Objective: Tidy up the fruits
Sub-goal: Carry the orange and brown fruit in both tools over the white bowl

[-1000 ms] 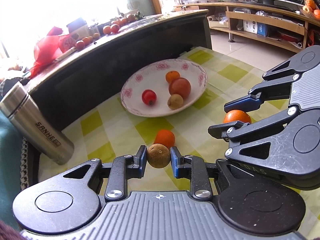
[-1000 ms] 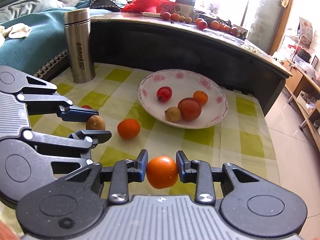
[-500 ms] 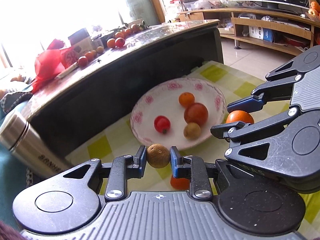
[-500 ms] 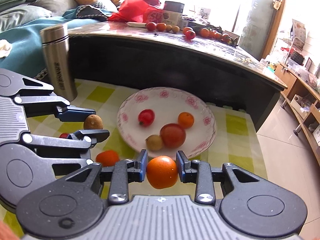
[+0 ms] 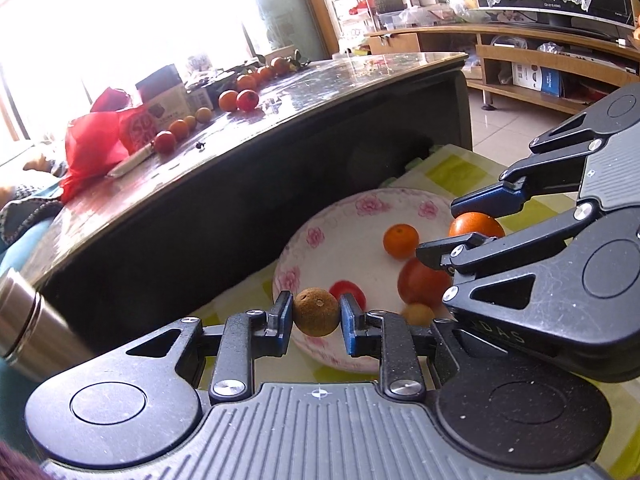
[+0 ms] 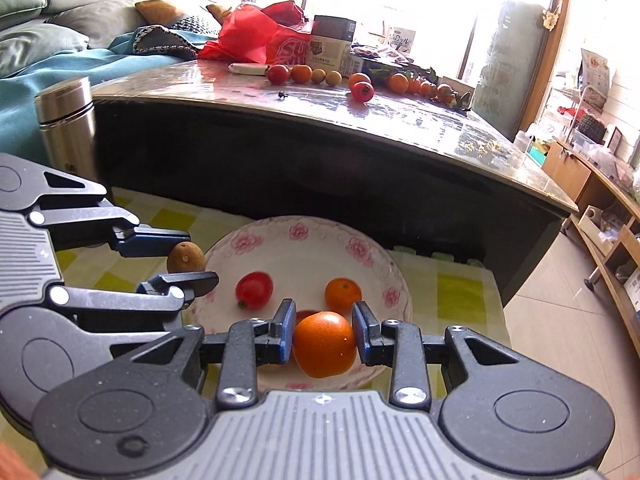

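My left gripper (image 5: 316, 314) is shut on a small brown fruit (image 5: 316, 312), held over the near left rim of the white flowered plate (image 5: 340, 220). My right gripper (image 6: 324, 338) is shut on an orange fruit (image 6: 325, 344) above the plate's (image 6: 304, 236) near side. From the right wrist, the left gripper (image 6: 188, 260) shows with the brown fruit (image 6: 185, 257) at the plate's left edge. Inside the plate lie a red tomato (image 6: 254, 289), a small orange (image 6: 343, 293), a larger red fruit (image 5: 422, 282) and a small tan fruit (image 5: 418, 314).
The plate rests on a green-checked cloth (image 6: 460, 300). Behind it rises a dark glass-topped table (image 6: 320, 152) carrying several loose fruits (image 6: 362, 90) and a red bag (image 6: 248, 36). A steel flask (image 6: 66, 128) stands at the left. Tiled floor lies to the right.
Both grippers have moved forward with their fruits and now hang over the plate. The loose orange on the cloth has dropped out of view beneath them.
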A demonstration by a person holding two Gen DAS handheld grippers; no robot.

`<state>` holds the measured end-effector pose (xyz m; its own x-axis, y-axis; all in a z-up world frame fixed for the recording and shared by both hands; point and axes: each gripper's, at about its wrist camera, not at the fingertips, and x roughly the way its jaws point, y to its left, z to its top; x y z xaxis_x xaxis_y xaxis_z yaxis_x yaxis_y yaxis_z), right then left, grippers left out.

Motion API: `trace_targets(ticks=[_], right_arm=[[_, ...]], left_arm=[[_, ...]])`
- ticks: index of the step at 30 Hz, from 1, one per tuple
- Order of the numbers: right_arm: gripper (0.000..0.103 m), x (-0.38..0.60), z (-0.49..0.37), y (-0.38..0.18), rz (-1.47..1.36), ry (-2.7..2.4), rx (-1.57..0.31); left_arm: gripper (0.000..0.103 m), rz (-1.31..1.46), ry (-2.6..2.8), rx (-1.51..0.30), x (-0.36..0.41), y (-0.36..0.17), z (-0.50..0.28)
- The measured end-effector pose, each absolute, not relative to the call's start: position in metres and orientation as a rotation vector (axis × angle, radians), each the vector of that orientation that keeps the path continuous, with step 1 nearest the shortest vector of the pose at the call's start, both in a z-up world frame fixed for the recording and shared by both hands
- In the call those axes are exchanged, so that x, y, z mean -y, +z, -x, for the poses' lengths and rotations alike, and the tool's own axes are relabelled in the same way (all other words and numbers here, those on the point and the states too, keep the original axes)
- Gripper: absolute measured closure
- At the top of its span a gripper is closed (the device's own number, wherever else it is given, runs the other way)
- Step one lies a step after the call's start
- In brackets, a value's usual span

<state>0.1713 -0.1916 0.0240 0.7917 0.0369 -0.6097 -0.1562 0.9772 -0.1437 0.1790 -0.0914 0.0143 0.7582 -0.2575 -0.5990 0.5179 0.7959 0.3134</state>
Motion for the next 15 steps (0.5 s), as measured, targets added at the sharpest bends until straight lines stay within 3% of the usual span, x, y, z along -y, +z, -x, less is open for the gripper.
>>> trace_targets(ticks=[15], right_arm=[[0.066,0.213,-0.221,0.012,0.155,0.100,-0.667]], left_arm=[[0.072,-0.500,-0.443,-0.602,0.111,0.004,-0.224]])
